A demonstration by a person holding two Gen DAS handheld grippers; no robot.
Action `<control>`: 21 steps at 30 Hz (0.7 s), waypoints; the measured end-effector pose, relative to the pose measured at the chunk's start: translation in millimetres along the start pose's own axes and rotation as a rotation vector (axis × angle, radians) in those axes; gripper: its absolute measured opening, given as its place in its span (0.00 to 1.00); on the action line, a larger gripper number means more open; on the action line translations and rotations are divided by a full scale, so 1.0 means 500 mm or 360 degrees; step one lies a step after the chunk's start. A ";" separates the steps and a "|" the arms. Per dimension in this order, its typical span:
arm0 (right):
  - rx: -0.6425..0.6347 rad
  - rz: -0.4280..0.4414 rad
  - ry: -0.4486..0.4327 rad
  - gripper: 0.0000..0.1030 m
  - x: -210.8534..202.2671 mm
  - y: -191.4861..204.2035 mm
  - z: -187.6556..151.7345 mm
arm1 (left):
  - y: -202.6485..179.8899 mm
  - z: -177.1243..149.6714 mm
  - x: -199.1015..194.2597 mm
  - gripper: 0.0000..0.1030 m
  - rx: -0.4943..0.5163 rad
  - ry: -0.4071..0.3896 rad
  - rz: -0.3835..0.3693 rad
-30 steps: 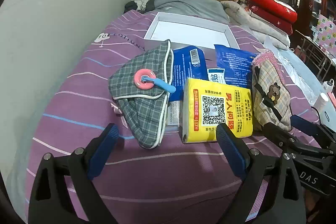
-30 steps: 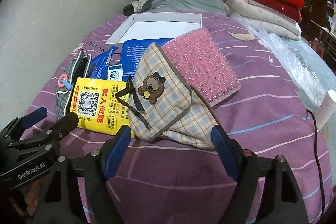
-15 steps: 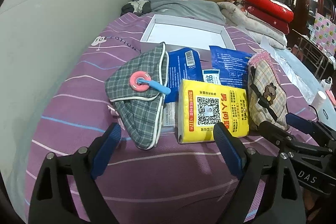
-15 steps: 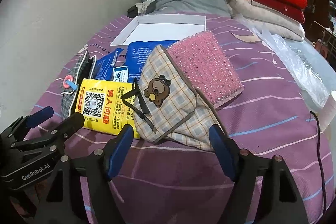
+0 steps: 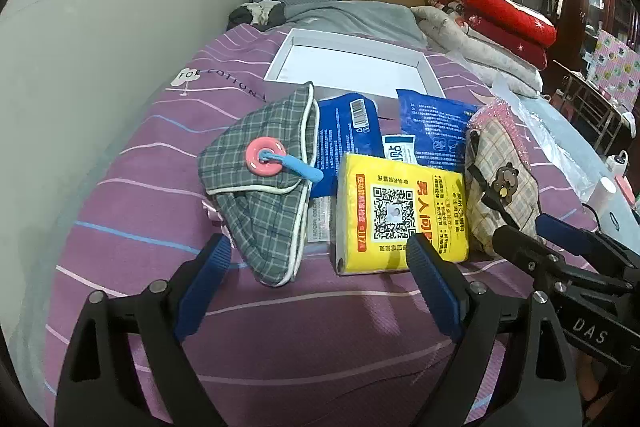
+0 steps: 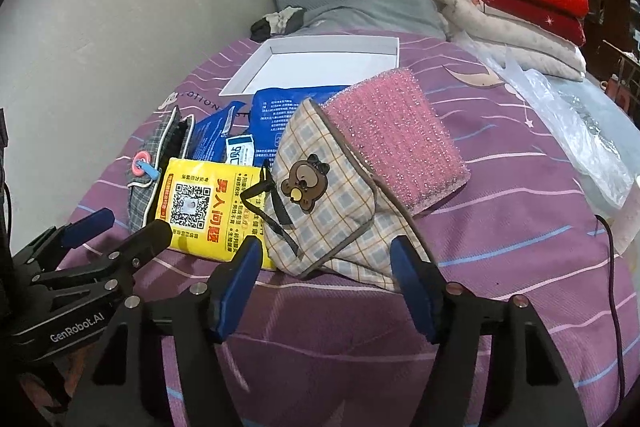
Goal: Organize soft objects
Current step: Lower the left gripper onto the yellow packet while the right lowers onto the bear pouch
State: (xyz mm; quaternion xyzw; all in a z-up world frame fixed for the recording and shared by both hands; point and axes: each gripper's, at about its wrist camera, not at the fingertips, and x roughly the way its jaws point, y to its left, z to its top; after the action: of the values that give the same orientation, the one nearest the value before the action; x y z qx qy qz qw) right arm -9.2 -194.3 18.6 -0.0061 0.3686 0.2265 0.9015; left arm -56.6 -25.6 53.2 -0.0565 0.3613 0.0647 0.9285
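Two grippers we hold unclenched, gripping nothing: the left gripper point(image 5: 316, 267) before the grey plaid pouch point(image 5: 260, 195), the right gripper point(image 6: 328, 275), jaws just narrowing, before the bear pouch point(image 6: 320, 203); the white box point(image 5: 352, 65) toward the bed's point(image 5: 320, 347) far edge looks empty.

Both grippers black w/ angular arms, blue finger pads, round silver screws; left gripper point(image 5: 316, 271) reads "GenRobot.AI" on its side, right gripper point(image 6: 326, 263) shows white "DAS" lettering

Bare purple bedspread point(image 5: 320, 339) lies free before the clutter; the white tray point(image 5: 352, 65) behind is blocked by packed pouches point(image 5: 264, 187).
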 end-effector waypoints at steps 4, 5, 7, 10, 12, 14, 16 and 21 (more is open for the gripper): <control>0.0040 0.0041 -0.0012 0.59 0.000 -0.011 0.006 | 0.004 0.001 -0.002 0.80 -0.0003 -0.0016 -0.0032; 0.0052 0.0052 -0.0010 0.59 0.001 -0.015 0.007 | 0.004 0.001 -0.003 0.78 -0.0002 -0.0020 -0.0042; 0.0072 0.0065 -0.0004 0.59 0.005 -0.021 0.009 | 0.004 0.001 -0.005 0.74 0.0000 -0.0028 -0.0065; 0.0108 0.0106 0.0007 0.59 0.012 -0.034 0.017 | 0.003 0.003 -0.008 0.70 0.0004 -0.0040 -0.0131; 0.0126 0.0113 0.0010 0.59 0.019 -0.034 0.024 | 0.002 0.004 -0.013 0.70 0.0007 -0.0060 -0.0209; 0.0123 0.0099 0.0020 0.61 0.028 -0.032 0.029 | 0.000 0.008 -0.020 0.70 0.0016 -0.0090 -0.0249; 0.0095 0.0080 0.0043 0.66 0.038 -0.025 0.030 | -0.003 0.012 -0.019 0.70 0.0027 -0.0092 -0.0268; 0.0030 0.0038 0.0084 0.71 0.055 -0.015 0.028 | -0.014 0.021 0.024 0.62 0.0040 0.0054 -0.0257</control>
State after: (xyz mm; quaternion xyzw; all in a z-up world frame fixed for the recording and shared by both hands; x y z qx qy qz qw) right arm 20.1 -187.3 9.2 0.0010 0.3946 0.2336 0.8887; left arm -39.8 -29.8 53.2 -0.0749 0.3720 -0.0159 0.9251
